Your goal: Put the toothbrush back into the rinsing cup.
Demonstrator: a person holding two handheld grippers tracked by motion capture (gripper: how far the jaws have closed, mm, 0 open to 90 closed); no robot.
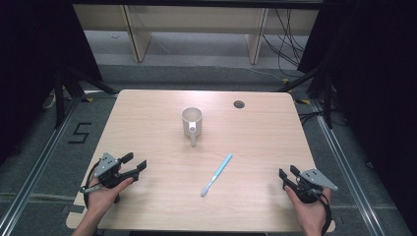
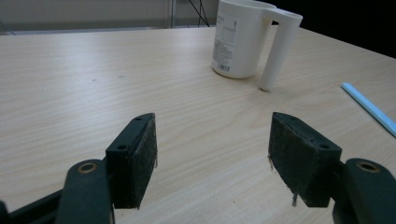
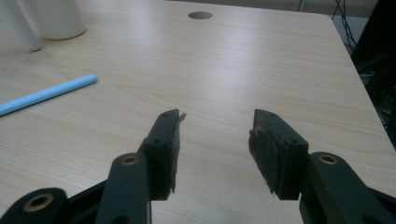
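A white mug (image 1: 192, 122) stands upright in the middle of the wooden table (image 1: 147, 113), its handle toward the near side. A light-blue toothbrush (image 1: 217, 174) lies flat in front of it, a little to the right. My left gripper (image 1: 134, 162) rests low at the near left edge, open, nothing between its jaws. In the left gripper view the mug (image 2: 243, 39) is ahead and the toothbrush handle (image 2: 371, 109) lies at the right. My right gripper (image 1: 288, 172) sits at the near right edge, open and empty. The right gripper view has the toothbrush handle (image 3: 46, 94) at the left.
A round cable hole (image 1: 239, 104) is cut in the table's far right part, also seen as the hole (image 3: 200, 15) in the right gripper view. Black curtains flank both sides. Cables and wooden furniture legs stand on the floor beyond the far edge.
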